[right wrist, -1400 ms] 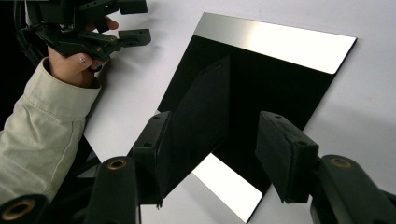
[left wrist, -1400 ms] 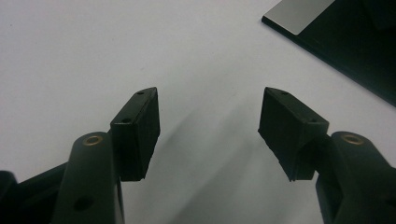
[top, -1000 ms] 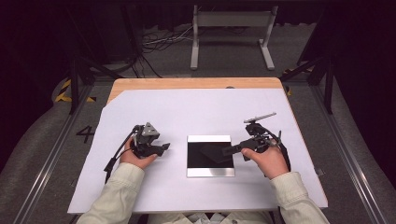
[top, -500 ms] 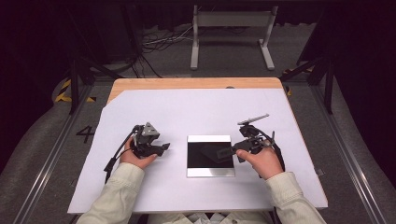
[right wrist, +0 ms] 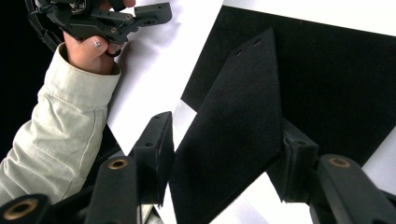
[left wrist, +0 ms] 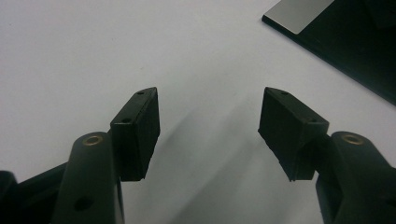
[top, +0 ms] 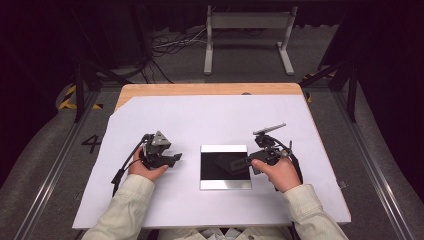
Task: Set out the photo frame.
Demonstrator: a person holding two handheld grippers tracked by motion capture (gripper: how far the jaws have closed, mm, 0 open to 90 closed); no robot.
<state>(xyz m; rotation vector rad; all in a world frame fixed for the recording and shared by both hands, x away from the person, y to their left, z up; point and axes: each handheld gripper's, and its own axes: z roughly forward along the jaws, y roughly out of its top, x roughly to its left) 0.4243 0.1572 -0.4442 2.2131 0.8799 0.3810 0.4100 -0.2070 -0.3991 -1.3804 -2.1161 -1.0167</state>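
Observation:
A black glossy square panel (top: 216,169) with a silver front edge lies on the white sheet (top: 200,115) at the table's middle. My right gripper (top: 250,161) reaches over the panel's right edge. A flat black felt-like piece (right wrist: 233,121) with two small holes at its far end sits tilted between the jaws, and its edges touch both pads. These jaws have just been closing, with the piece between them. My left gripper (top: 176,159) rests left of the panel, open and empty (left wrist: 209,126), its pads over bare sheet.
The wooden table edge (top: 200,89) shows beyond the sheet. A metal stand (top: 247,35) and cables lie on the floor behind. The left hand's sleeve (right wrist: 60,121) and left gripper (right wrist: 140,16) show far off in the right gripper view.
My right gripper has shifted a little left, over the panel's right edge, with the black piece between its jaws. The left gripper has stayed put.

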